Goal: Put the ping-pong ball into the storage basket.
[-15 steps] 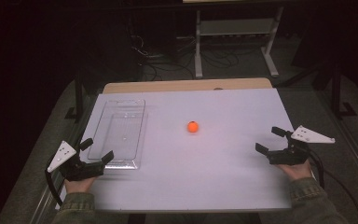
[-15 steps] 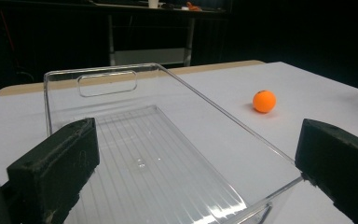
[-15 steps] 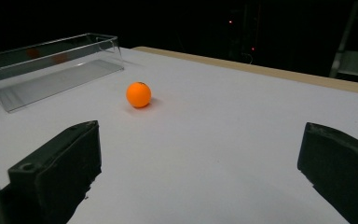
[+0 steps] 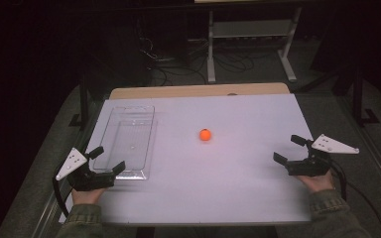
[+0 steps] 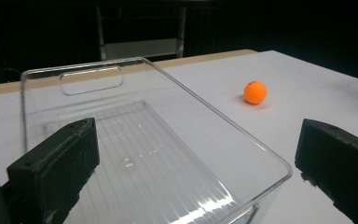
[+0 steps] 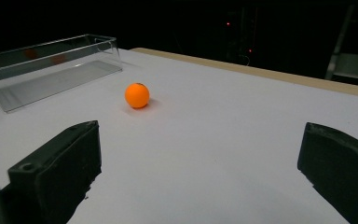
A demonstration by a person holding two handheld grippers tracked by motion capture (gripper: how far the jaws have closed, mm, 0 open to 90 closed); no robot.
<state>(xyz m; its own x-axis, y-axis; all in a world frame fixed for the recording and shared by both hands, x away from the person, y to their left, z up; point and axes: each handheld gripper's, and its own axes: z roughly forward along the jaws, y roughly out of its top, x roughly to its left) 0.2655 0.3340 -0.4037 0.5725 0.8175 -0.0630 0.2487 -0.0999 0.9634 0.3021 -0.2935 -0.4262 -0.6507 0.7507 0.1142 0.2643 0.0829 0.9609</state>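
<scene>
The orange ball (image 4: 205, 134) lies mid-surface, well apart from both gaping, empty claws: left claw (image 4: 107, 159), right claw (image 4: 289, 148).

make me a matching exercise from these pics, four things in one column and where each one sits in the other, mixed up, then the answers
Things:
1. orange ball
2. clear plastic tray
3. left gripper
4. right gripper

Places:
A. near right edge of the white table, jaws open
B. left part of the table, long side running away from the person
C. near the middle of the table, on its own
D. at the near end of the tray, jaws open

Pairs: 1-C, 2-B, 3-D, 4-A
</scene>
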